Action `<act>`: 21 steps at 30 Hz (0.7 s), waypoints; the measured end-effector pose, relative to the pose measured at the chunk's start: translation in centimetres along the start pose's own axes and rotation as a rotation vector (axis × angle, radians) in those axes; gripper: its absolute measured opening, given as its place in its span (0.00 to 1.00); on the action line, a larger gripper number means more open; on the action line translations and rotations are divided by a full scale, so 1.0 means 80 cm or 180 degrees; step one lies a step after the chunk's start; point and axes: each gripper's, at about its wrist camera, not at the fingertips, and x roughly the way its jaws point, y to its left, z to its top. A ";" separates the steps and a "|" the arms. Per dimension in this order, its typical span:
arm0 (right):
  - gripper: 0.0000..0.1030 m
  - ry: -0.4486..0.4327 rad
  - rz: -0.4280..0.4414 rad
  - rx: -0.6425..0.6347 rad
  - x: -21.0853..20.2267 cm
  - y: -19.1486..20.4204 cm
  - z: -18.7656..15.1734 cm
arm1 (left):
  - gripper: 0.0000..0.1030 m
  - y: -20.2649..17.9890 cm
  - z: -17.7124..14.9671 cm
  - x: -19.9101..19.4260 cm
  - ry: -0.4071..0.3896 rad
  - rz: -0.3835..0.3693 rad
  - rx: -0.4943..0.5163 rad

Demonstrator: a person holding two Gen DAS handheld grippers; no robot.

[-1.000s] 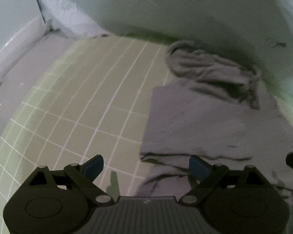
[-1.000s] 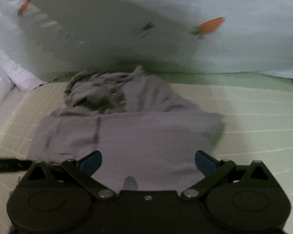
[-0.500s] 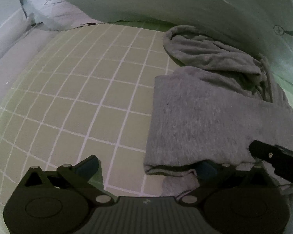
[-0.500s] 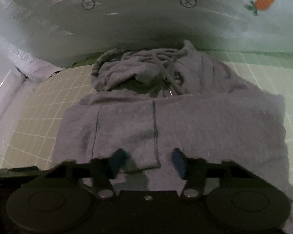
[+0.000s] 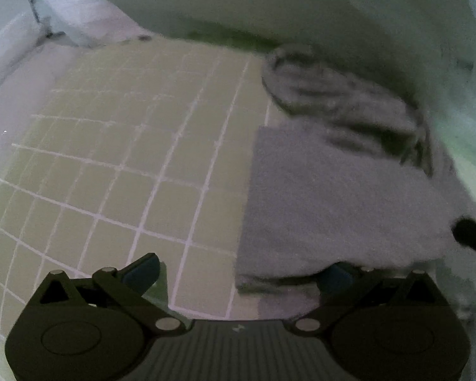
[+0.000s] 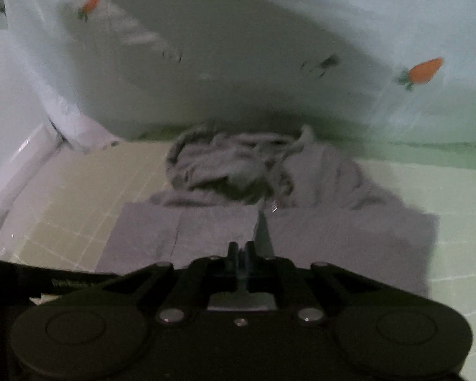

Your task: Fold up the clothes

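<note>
Two grippers: right gripper [image 6: 241, 255] pinched together on the near hem of one grey hoodie [image 6: 317, 238]; left gripper [image 5: 238, 273] spread wide at the hoodie's near left corner, right fingertip [image 5: 336, 277] tucked under the folded edge, left fingertip [image 5: 142, 270] over bare mat. Hoodie folded flat on one green gridded mat [image 5: 127, 174], hood [image 6: 231, 168] bunched at its far end. Beyond the hood, pale sheet [image 6: 238, 63] printed with two carrots [image 6: 423, 70]. Both views blurred; hem grip partly hidden behind the fingers.
</note>
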 end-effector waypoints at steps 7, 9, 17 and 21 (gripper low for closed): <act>0.03 -0.0185 -0.0424 -0.0112 -0.061 -0.055 -0.014 | 1.00 -0.044 0.003 -0.045 -0.0442 -0.0130 0.0262; 0.03 -0.0123 -0.0559 -0.0091 -0.066 -0.072 -0.026 | 1.00 -0.062 0.000 -0.047 -0.0451 -0.0148 0.0374; 0.03 0.0104 -0.0716 0.0138 -0.058 -0.114 -0.051 | 1.00 -0.088 -0.010 -0.045 -0.0371 -0.0144 0.0441; 0.05 0.0101 -0.0623 0.0102 -0.053 -0.115 -0.044 | 1.00 -0.068 -0.018 -0.040 -0.0284 0.0065 0.0405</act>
